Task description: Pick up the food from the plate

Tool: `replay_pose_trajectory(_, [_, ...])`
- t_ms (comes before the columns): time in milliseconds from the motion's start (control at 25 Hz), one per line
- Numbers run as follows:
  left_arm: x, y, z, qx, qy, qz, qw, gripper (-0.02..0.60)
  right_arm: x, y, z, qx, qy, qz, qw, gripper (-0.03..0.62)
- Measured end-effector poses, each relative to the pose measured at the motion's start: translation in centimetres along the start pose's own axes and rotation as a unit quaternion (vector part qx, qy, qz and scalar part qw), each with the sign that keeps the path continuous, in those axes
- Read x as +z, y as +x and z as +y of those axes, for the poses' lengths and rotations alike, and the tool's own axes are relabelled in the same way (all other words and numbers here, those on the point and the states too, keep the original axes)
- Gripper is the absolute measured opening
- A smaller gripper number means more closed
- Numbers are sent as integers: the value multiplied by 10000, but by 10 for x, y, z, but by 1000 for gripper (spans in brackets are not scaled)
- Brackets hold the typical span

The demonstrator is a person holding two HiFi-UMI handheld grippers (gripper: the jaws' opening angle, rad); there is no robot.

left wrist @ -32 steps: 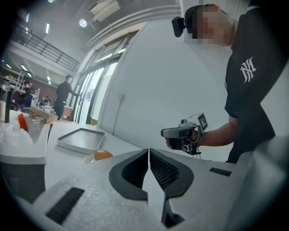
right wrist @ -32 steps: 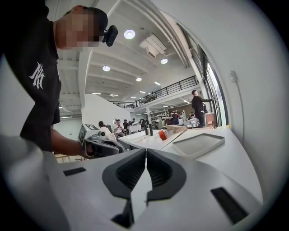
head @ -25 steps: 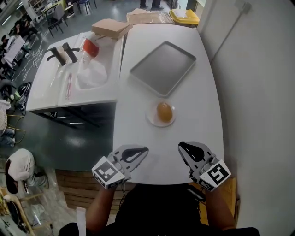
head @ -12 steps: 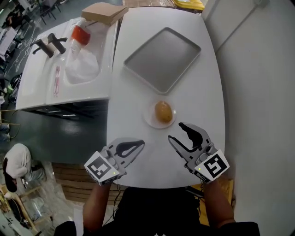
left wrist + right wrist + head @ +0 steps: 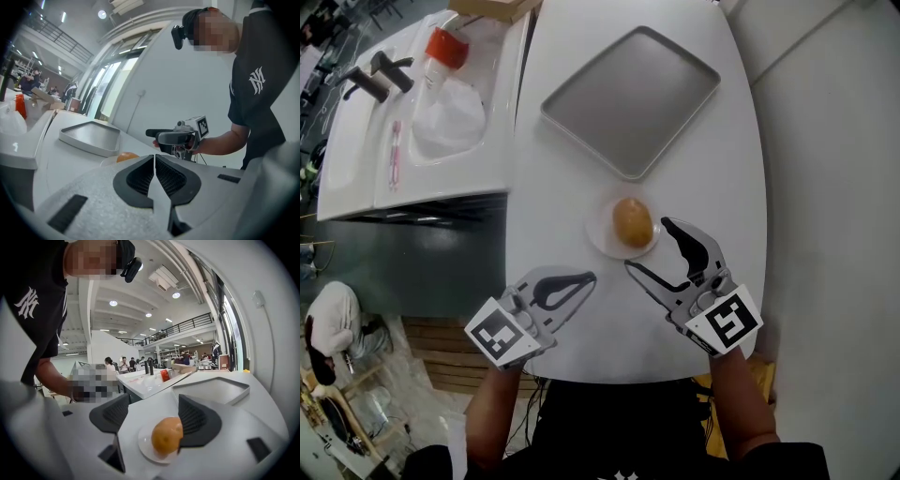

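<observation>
light, soft-looking golden-brown roll (image 5: pixel 632 222) on the small plate (image 5: pixel 602 246) wants a gentle pinch across its middle; right gripper (image 5: pixel 647 245) jaws are opening with nothing between them yet, left gripper (image 5: pixel 592 277) is closed and empty.

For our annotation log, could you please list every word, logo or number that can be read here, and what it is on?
"NY": white monogram on the person's black T-shirt.
Marker cubes: square patterns only, no letters or numbers.
Nothing else in view is legible.
</observation>
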State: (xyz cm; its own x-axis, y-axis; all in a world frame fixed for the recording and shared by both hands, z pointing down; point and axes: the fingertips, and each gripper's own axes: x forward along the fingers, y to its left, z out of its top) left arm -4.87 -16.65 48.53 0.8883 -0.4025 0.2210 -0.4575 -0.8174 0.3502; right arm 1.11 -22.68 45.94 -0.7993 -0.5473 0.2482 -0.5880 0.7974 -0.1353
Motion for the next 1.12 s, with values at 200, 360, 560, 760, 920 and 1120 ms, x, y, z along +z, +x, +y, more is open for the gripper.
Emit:
replay_pose_trajectory(200, [-8,11,12,-68,-44,56,10000,8,-21,17,-18,-90,65,212,9997,332])
replay_pose_trajectory(360, [-12,15,19,-96,-135,98,9998,8,-29,32,-28,-182,140,254,9994,362])
replay_pose_trajectory(560, [-17,19,25,-97,-186,143,9997,8,-49,46,-35,-177,181,465,9986,394])
replay_pose_trajectory(760, [-21,21,28,-74,-218,183,9996,9,-70,58,-40,-234,185,767,9966,408])
replay_pose_trajectory(920, [-29,25,29,-69,-216,257,9994,8,-91,63,-42,-243,149,1071,9938,411])
replay_pose_trajectory(1120, [-37,27,32,-44,-200,364,9991,8,-106,68,-40,-142,56,1351,9907,411])
